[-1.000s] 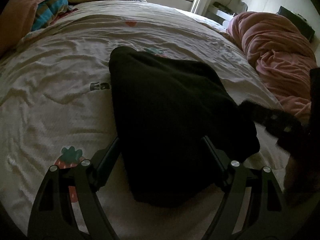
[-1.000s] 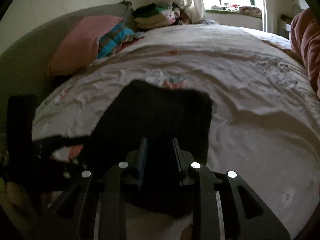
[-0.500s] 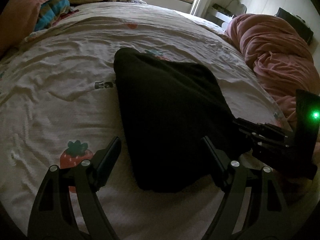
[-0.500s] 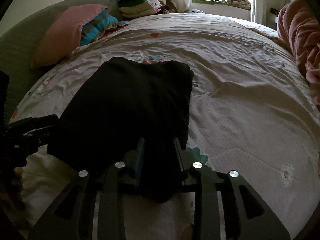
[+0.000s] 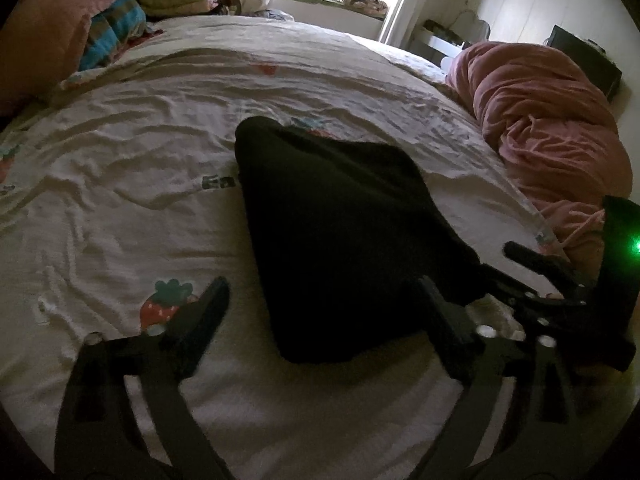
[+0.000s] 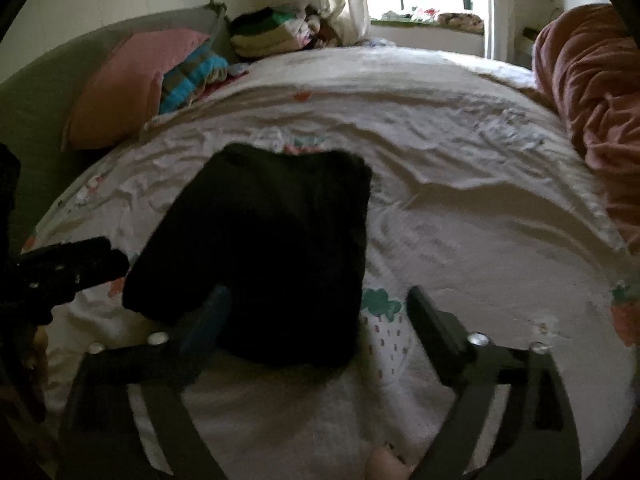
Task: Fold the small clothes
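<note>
Now the black garment (image 5: 340,236) is seen folded into a compact pad at the bed's (image 5: 120,208) centre. Both jaws are opening: the left gripper (image 5: 324,304) is spread around its near edge without pressing it, and the right gripper (image 6: 320,308) is spread with only the near corner between the fingers. The cloth is judged soft, light and limp; it would best be taken at a near corner. A pink duvet (image 5: 552,140) lies at three o'clock, pillows (image 6: 132,84) at ten; nothing is in the way.
</note>
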Tool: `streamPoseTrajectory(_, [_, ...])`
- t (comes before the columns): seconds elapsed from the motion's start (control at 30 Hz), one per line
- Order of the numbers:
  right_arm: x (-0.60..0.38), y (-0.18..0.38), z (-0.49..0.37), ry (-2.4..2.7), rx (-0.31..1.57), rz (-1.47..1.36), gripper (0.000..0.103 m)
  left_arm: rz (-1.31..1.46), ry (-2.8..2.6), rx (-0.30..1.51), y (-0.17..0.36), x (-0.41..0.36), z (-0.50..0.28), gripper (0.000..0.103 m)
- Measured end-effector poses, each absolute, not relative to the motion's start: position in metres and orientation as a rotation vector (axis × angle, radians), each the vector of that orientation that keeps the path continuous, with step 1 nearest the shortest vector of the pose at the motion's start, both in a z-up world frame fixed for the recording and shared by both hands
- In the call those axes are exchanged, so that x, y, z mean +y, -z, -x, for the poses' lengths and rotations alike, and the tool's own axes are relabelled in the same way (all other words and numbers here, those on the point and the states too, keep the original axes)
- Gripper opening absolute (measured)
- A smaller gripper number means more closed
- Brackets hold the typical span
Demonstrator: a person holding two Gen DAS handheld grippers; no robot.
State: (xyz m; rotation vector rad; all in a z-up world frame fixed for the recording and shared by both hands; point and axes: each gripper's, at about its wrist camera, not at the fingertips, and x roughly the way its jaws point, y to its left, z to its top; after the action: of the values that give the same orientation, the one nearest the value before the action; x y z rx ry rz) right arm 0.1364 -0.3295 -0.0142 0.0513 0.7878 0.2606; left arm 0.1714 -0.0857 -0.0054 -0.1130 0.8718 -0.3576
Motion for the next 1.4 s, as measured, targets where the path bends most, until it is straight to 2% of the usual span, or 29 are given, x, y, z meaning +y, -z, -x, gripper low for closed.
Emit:
streamPoseTrajectory(0.13, [-0.327, -0.001, -0.12, -0.231, 0.733, -0.035, 0.098, 0.12, 0.357, 0.841, -0.004, -0.081, -0.16, 0.093])
streamPoseTrajectory(0.53, [-0.315, -0.026, -0.07, -0.203, 0.61, -0.025, 0.098, 0.058, 0.308, 0.769, -0.018, -0.067, -0.119, 0.094])
streamPoseTrajectory(1.03, [-0.282, -0.015, -0.024, -0.217, 0.545, 0.005, 0.098, 0.041, 0.266, 0.744, -0.002, -0.035, -0.071, 0.094])
streamPoseTrajectory(1.4, [-0.273, 0.011, -0.002, -0.125, 0.595, -0.015, 0.098, 0.056, 0.296, 0.702, 0.008, -0.029, -0.041, 0.094])
